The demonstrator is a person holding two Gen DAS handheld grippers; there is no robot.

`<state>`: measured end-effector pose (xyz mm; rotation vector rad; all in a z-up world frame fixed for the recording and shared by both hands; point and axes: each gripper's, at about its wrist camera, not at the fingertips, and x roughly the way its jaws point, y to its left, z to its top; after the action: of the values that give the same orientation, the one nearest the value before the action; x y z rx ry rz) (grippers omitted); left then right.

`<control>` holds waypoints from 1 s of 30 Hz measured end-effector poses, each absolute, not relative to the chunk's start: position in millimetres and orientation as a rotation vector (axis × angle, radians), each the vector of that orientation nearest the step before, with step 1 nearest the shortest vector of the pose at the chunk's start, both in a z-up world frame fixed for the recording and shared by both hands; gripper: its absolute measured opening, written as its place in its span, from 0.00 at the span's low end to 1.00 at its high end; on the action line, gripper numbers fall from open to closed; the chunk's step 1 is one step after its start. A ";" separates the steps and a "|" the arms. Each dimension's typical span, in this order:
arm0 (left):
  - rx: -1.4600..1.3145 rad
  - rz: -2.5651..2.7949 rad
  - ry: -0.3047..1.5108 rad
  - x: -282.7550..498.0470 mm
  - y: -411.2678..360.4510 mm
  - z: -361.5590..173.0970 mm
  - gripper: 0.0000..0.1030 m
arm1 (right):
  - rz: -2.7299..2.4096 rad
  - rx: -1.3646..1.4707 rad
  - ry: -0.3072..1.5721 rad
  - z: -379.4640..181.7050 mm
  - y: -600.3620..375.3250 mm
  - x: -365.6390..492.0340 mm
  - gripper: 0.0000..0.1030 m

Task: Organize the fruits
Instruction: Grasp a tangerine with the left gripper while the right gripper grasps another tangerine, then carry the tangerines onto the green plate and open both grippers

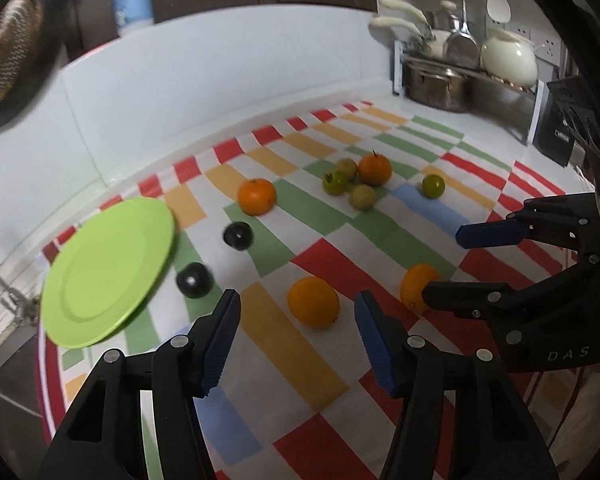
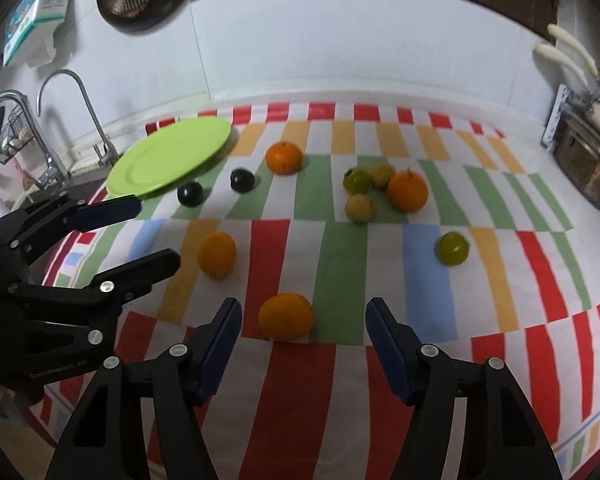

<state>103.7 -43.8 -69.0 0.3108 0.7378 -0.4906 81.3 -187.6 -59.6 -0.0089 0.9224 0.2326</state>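
Fruits lie loose on a checkered cloth (image 1: 320, 256). A green plate (image 1: 104, 272) sits at the left, empty; it also shows in the right wrist view (image 2: 172, 156). Two dark plums (image 1: 238, 235) (image 1: 194, 280) lie beside it. My left gripper (image 1: 298, 312) is open just short of an orange (image 1: 313, 302). My right gripper (image 2: 302, 316) is open around the near orange (image 2: 286, 317), not touching it. A far cluster holds an orange (image 2: 407, 191) and small green and yellowish fruits (image 2: 357, 181). Another orange (image 2: 284, 157) and a lone green fruit (image 2: 453, 248) lie apart.
A sink with two taps (image 2: 60, 128) lies left of the cloth. A metal rack with pots and utensils (image 1: 460, 72) stands at the back right. A white backsplash wall (image 1: 220, 80) runs behind. A black box (image 1: 558, 120) stands at the right.
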 end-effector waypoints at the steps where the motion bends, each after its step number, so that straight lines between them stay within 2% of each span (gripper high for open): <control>1: 0.312 -0.502 0.750 107.0 -45.1 -72.3 0.53 | 0.238 -0.008 0.936 -62.3 -186.8 83.2 0.60; 10: 0.315 -0.561 0.823 122.7 -52.8 -91.2 0.45 | 0.283 0.005 1.010 -81.2 -181.2 92.3 0.49; 20: 0.280 -0.573 0.871 135.5 -57.8 -98.8 0.40 | 0.301 0.037 1.032 -89.6 -183.7 97.6 0.37; 23: 0.277 -0.558 0.885 137.7 -59.6 -102.6 0.34 | 0.307 0.048 1.032 -90.4 -185.3 99.3 0.37; 30: 0.210 -0.498 0.896 133.7 -49.2 -96.6 0.34 | 0.310 0.052 1.015 -87.9 -186.7 102.0 0.36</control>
<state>133.7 -49.2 -96.6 0.2102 0.8956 -0.4976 102.0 -186.7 -87.9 0.0515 1.0146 0.3095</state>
